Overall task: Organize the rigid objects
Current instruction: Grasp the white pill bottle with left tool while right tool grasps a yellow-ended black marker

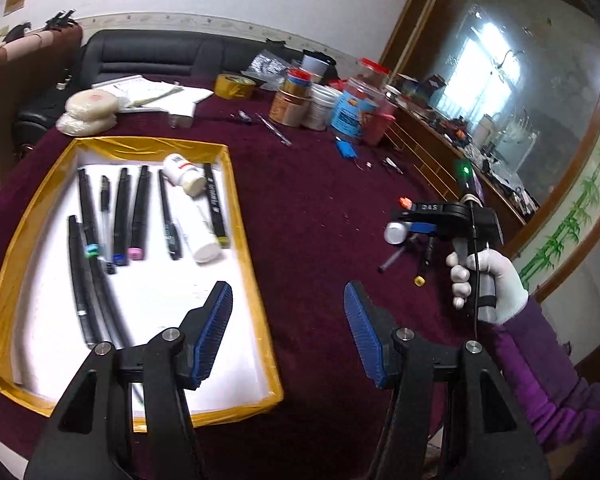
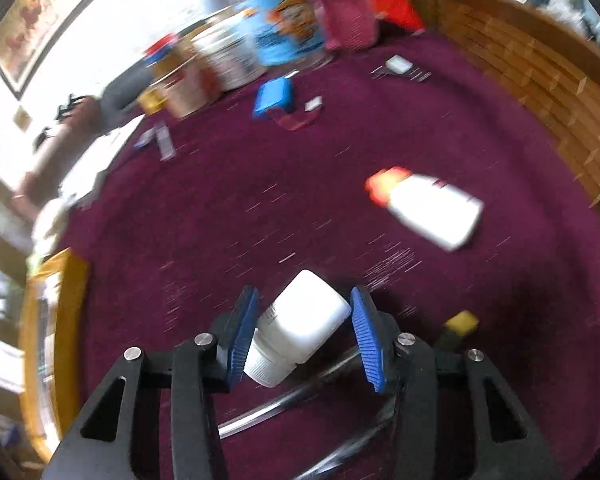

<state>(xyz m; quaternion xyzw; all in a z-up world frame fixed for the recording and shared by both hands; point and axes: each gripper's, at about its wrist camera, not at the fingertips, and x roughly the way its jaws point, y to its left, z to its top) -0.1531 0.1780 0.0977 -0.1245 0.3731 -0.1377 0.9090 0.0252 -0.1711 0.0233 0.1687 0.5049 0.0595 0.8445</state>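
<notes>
Maroon velvety cloth (image 1: 308,208) covered the table I was working over, with a mirror and a cluttered back edge beyond. Between the ribbed blue pads of my right gripper (image 2: 305,334) sat a small white bottle (image 2: 300,328), smooth, rounded plastic, tilted with its ridged cap toward me; the right pad touched its shoulder, but blur kept me from telling whether the left pad pressed, so I could not say the grip was firm. My left gripper (image 1: 288,334) stood released and empty, its jaws well apart above the near edge of the tray (image 1: 236,184). That tray, a shallow white box rimmed in glossy gold tape, already held a row of slim black pens (image 1: 122,216) with coloured ends and two white bottles (image 1: 188,174) lying among them, so I judged the sorting well under way. Left on the cloth were another white bottle with an orange cap (image 2: 428,210), a yellow-capped marker (image 2: 458,326) just beside my right jaws, and a clear pen (image 2: 288,400) beneath them. Jars (image 1: 352,108) and a tape roll (image 1: 234,86) stood far back, apparently not part of the job.
</notes>
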